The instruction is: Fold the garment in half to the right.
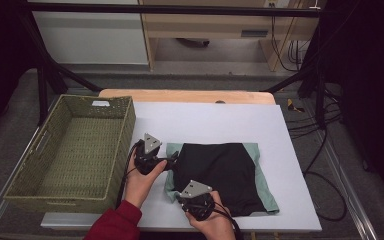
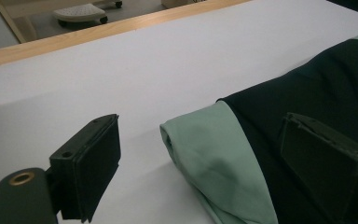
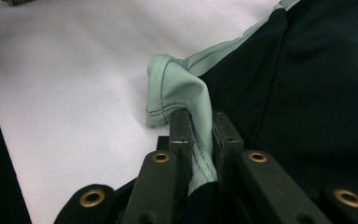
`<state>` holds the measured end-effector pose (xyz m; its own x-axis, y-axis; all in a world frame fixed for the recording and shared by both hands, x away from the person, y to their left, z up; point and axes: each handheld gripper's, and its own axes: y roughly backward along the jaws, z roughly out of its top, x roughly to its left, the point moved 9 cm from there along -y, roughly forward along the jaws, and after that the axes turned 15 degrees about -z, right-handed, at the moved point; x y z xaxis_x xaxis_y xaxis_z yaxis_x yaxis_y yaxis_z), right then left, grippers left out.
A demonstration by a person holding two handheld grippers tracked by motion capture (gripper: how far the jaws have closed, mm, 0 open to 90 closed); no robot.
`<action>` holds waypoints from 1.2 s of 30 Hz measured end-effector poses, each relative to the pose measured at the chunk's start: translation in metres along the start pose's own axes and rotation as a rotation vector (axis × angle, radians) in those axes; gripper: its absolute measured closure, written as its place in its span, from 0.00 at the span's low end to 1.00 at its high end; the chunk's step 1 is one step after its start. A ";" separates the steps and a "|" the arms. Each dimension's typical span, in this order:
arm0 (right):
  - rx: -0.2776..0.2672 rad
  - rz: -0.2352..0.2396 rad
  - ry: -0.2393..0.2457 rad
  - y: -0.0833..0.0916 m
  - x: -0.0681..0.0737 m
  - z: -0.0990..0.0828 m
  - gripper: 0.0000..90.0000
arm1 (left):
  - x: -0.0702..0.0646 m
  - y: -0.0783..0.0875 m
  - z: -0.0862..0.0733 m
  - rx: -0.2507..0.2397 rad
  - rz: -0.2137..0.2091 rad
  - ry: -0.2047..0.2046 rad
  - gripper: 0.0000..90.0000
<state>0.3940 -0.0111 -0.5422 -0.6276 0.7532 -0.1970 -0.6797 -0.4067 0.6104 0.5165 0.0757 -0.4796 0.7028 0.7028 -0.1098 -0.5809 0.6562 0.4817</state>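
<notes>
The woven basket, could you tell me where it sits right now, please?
In the high view the woven basket stands at the table's left edge, beside the white mat, just left of the left gripper.

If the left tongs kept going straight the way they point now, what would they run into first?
Most likely the folded garment: its green edge lies between the open jaws of the left tongs, just ahead, and the black cloth sits under the right-hand jaw. How far off it lies is hard to judge.
</notes>
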 end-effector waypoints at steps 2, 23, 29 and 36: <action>0.003 -0.006 0.007 0.000 0.000 0.000 0.90 | 0.000 -0.001 0.001 0.005 0.005 -0.010 0.14; 0.014 -0.023 0.022 0.000 0.001 0.001 0.90 | 0.005 -0.001 0.005 0.016 0.016 -0.011 0.19; 0.015 -0.032 0.039 0.000 0.002 0.001 0.90 | 0.005 0.002 0.006 0.015 0.011 -0.010 0.19; 0.014 -0.033 0.038 0.000 0.002 0.000 0.90 | 0.007 -0.001 0.002 0.022 0.007 0.009 0.20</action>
<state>0.3930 -0.0092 -0.5425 -0.6188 0.7459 -0.2462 -0.6953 -0.3742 0.6136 0.5226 0.0794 -0.4785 0.6946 0.7103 -0.1141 -0.5769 0.6448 0.5014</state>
